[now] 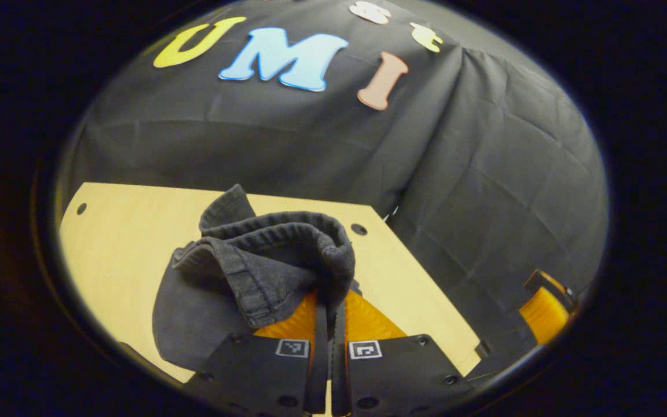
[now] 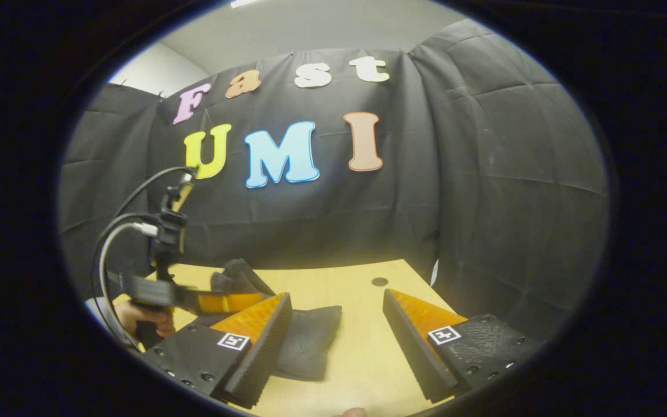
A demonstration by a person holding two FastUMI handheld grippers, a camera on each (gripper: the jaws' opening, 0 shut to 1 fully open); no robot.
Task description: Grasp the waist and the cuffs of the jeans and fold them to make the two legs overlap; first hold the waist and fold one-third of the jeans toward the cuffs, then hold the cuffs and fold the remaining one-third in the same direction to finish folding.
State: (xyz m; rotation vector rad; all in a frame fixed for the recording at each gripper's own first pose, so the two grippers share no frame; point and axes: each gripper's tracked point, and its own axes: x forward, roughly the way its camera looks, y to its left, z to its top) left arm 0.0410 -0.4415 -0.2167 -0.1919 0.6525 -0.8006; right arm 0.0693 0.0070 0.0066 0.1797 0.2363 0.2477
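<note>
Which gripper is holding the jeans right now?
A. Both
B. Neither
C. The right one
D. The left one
D. In the left gripper view the left gripper has its fingers closed on a bunched fold of the jeans, while in the right gripper view the right gripper stands wide open over the table with nothing between its fingers.

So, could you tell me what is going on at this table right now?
A person is folding dark jeans on a wooden table with two handheld grippers. The left gripper is shut on a bunched-up part of the jeans and holds it above the table. The right gripper is open over the table, holding nothing.
</note>
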